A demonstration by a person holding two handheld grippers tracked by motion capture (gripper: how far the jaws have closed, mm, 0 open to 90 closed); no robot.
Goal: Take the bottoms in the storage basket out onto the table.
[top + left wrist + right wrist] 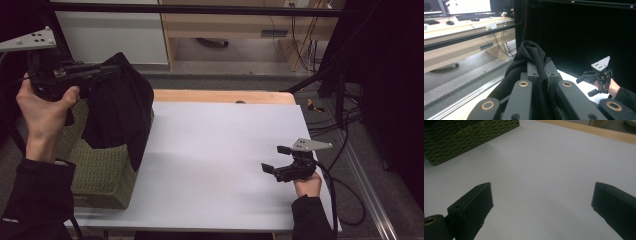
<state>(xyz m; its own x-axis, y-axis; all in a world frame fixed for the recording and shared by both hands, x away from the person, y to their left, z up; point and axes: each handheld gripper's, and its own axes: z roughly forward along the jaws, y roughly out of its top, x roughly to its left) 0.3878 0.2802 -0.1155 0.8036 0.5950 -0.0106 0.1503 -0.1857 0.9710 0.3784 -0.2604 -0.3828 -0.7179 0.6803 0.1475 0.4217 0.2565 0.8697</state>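
Your left hand-held gripper [107, 70] is clamped on a black garment [120, 107], lifted at the far left of the scene above the green woven basket [102, 172]. In the left gripper view the jaws pinch a bunched fold of the garment [531, 60] between them, and the cloth rises in a hump past their tips. The garment hangs with its long axis roughly vertical: the gripped top sits high, and the loose body drops toward the basket, with one narrower tail trailing down over the basket's right wall next to the tabletop [220, 150]. The basket stands at the left edge of the tabletop with its long side running near to far; the hanging cloth and your left hand [45, 112] cover its opening, so you cannot make out what lies inside or whether the lower end of the garment rests in it. The garment is dark against a dark background, and its folds, sleeves or collar are hard to tell apart. Your right hand-held gripper [276, 159] is at the near right of the tabletop, well apart from the basket, its jaws spread wide with nothing between them; the right gripper view shows bare white surface between the two pads and a corner of the basket [469, 137] at the upper left, cut off by the frame edge.
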